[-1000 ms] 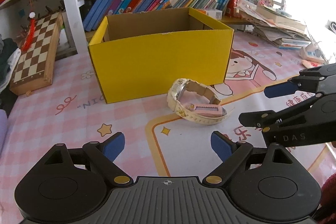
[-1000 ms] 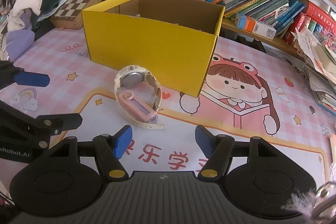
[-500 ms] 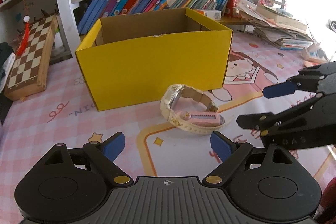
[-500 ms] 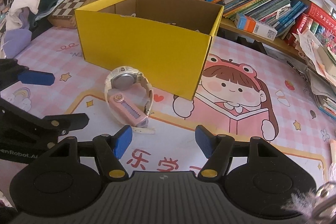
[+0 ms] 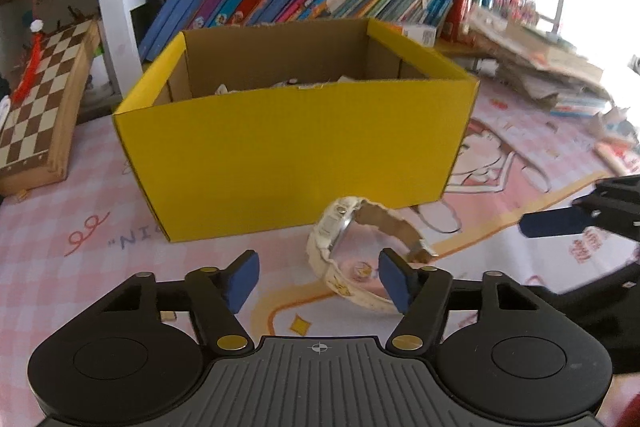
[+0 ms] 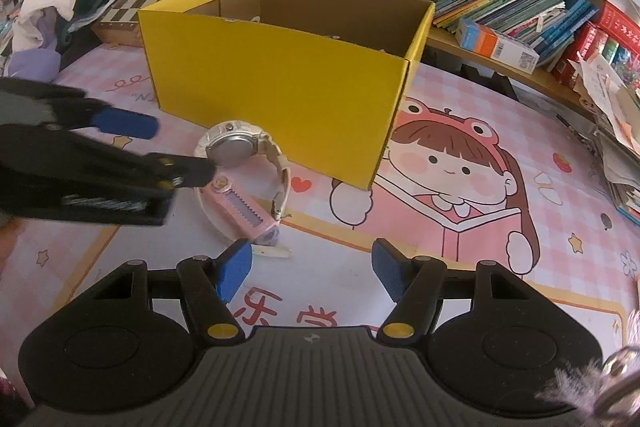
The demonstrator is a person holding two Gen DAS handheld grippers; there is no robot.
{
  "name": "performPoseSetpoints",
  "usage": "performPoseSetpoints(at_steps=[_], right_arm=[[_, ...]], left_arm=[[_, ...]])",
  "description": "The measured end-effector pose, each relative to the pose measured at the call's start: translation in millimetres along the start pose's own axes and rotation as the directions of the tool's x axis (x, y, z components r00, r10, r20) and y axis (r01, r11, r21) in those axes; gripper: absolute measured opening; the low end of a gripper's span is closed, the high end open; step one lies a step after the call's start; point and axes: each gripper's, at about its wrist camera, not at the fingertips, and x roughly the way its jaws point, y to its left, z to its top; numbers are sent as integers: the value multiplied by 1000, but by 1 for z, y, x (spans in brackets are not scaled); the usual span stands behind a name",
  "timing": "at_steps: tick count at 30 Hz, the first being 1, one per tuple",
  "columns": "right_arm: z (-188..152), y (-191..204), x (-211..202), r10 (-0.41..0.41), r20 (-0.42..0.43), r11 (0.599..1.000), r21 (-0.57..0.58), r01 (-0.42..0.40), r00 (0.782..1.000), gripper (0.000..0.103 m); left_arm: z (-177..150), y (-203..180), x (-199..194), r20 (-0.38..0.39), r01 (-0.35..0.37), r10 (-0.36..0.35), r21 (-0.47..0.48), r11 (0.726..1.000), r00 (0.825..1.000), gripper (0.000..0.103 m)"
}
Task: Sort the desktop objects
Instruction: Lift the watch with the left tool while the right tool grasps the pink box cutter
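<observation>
left tongs (image 5: 319, 281) spread wide around the cream watch (image 5: 362, 255) by the yellow box (image 5: 296, 155).

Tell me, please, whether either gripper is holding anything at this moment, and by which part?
Nothing is held. The left gripper and right gripper are both open; the watch lies on the mat before the yellow box.

A cream wristwatch (image 6: 240, 151) lay on its side on the desk (image 6: 460, 251), its strap looped and its round case back facing up and outward. Inside the loop rested a small pink utility knife (image 6: 244, 207), pointing toward 5 o'clock. At 12 o'clock, just beside the watch, stood an open yellow cardboard box (image 6: 280, 83) with pale items barely visible inside.
</observation>
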Motion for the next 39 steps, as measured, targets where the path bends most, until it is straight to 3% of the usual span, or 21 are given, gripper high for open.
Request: performPoseSetpoints(at_steps=[1, 10, 14, 17, 22, 26, 39], right_arm=[[0, 1, 0, 3, -1, 1000, -4, -3, 1000, 65], [2, 7, 4, 35, -10, 999, -31, -35, 999, 68], [2, 9, 4, 46, -12, 998, -44, -47, 999, 68], [2, 10, 4, 52, -14, 998, -45, -53, 999, 68], [3, 11, 7, 69, -23, 997, -43, -70, 997, 68], [5, 13, 12, 83, -35, 995, -54, -85, 996, 68], [22, 26, 44, 117, -48, 989, -87, -121, 992, 79]], left_arm=[[1, 1, 5, -10, 0, 0, 6, 1000, 1000, 54], [14, 0, 25, -20, 12, -11, 27, 1000, 1000, 41], [17, -4, 34, -39, 34, -32, 50, 998, 999, 26], [16, -3, 33, -39, 46, -44, 53, 998, 998, 24], [13, 18, 11, -4, 75, -76, -78, 994, 997, 15], [9, 37, -8, 9, 88, -88, -170, 981, 996, 15], [-27, 71, -45, -36, -38, 29, -313, 949, 999, 15]])
